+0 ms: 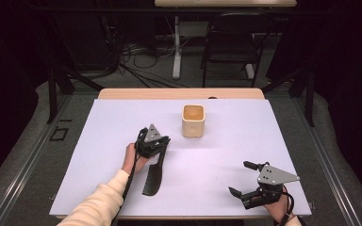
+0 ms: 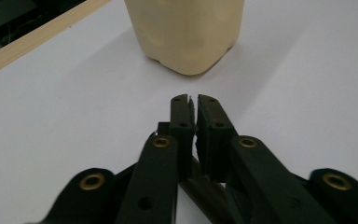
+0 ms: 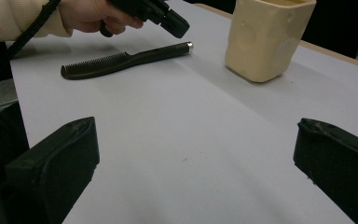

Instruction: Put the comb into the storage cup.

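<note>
A black comb lies flat on the white table sheet, its silver-tipped handle pointing toward a cream square cup. My left gripper hovers over the handle end, aimed at the cup, with its jaws shut together. In the left gripper view the shut left gripper has the comb handle showing dark underneath and the cup just ahead. In the right gripper view the left gripper sits slightly above the comb, which rests on the table. My right gripper stands open near the front right, nothing between its jaws.
The cup stands upright at the table's middle back. The sheet's wooden far edge borders a dark floor with cables and a chair. A sleeved forearm comes in from the bottom left.
</note>
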A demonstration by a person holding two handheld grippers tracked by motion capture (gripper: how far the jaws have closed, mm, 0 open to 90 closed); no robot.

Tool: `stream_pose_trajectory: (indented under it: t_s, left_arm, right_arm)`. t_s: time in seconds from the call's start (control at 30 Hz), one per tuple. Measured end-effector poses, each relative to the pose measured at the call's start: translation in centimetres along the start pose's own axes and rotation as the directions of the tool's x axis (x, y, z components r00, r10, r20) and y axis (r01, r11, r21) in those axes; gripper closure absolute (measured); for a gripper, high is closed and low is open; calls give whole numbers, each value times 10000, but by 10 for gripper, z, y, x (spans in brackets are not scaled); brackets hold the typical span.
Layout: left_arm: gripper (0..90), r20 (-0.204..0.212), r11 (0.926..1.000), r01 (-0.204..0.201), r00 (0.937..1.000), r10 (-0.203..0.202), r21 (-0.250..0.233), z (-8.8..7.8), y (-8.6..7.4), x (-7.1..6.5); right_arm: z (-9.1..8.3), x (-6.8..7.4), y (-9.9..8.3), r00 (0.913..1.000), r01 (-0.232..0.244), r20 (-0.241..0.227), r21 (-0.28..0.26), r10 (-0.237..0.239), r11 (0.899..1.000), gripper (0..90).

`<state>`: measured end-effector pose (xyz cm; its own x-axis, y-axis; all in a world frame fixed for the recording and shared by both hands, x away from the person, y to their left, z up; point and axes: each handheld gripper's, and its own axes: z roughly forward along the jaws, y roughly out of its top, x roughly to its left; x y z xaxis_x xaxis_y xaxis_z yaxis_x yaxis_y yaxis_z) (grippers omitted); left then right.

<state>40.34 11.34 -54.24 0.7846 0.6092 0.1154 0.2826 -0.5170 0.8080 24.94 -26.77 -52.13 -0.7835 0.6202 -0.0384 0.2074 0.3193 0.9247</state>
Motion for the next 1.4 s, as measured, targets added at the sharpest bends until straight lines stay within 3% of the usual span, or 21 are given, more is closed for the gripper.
stream_pose_trajectory:
  t_s: [0.1,0.6,1.4]
  left_arm:
    - [896,15,9999,17,10000,-17,113,5,0,0]
    - [898,-122,9970,157,9998,-148,761,25,2,8]
    - [896,-450,9826,426,9984,-350,1809,13,-8,27]
  right_arm:
    - [0,0,0,10000,3,11,61,-3,10000,0]
    - [0,0,0,10000,33,-10,111,-33,9999,0]
    - [1,0,-1,10000,6,-35,177,-5,9998,0]
